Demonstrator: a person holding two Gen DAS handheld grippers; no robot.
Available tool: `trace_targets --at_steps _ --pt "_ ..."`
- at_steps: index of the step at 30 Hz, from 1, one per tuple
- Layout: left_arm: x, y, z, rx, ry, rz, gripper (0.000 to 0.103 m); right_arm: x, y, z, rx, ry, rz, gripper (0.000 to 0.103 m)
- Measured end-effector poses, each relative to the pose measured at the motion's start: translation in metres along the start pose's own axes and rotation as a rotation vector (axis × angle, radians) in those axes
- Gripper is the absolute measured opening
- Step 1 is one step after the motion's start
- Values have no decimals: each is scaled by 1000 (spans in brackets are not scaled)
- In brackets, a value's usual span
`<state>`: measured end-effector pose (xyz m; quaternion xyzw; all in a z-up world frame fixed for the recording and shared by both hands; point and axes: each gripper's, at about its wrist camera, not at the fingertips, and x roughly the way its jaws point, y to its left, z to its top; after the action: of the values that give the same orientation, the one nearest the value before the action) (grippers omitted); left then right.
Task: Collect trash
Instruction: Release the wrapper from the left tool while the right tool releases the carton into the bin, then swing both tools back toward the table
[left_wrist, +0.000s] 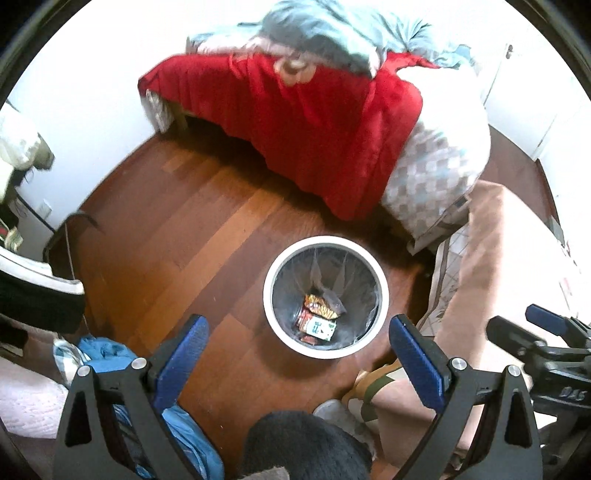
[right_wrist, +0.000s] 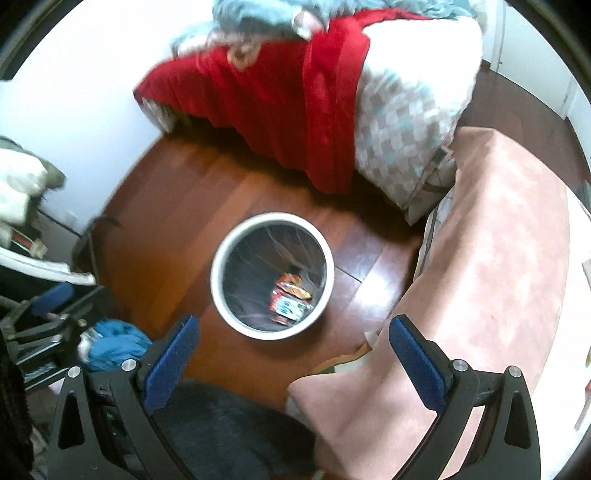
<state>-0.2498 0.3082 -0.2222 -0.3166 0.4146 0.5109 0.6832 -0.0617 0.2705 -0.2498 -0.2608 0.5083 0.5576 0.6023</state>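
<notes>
Wood floor (left_wrist: 192, 229) below, both grippers (left_wrist: 297, 343) (right_wrist: 291, 345) gape wide, empty.

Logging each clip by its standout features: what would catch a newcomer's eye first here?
The white-rimmed trash bin stands on the wooden floor at the centre of both views, lined with a bag and holding colourful snack wrappers at the bottom. Behind it, a bright red blanket drapes over the bed's edge. Both the left tongs and right tongs hang open and empty above the bin.
</notes>
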Motion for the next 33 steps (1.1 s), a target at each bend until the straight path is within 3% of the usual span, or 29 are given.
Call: trace_targets --at_steps 5,10,16,20,22,23,24,26,29,33 --pt "-34 -36 -6 57 -65 -4 100 -62 -24 -17 86 -80 66 103" --pt "-35 -97 -20 113 -62 -60 100 -102 -78 -48 207 -107 72 103" --pt "-2 -210 -49 223 22 -132 100 -134 -206 -105 436 -105 -87 103" --pt "22 -298 -69 312 66 -170 100 -150 -320 -148 623 -104 -222 103" --pt "33 -339 -76 356 91 -182 100 -155 -374 -165 717 -115 -250 103" --pt "38 -358 -80 378 106 -184 100 -156 -401 -174 766 -121 -253 98" --pt "42 -377 -84 398 118 -186 100 -156 -428 -182 808 -120 -263 83" --pt "51 -406 -90 431 137 -188 100 -151 -462 -189 849 -109 -284 69" --pt "60 -440 -98 471 160 -189 100 -139 -498 -190 897 -100 -246 67" --pt "69 -473 -101 516 186 -201 100 -123 -516 -183 888 -97 -200 61"
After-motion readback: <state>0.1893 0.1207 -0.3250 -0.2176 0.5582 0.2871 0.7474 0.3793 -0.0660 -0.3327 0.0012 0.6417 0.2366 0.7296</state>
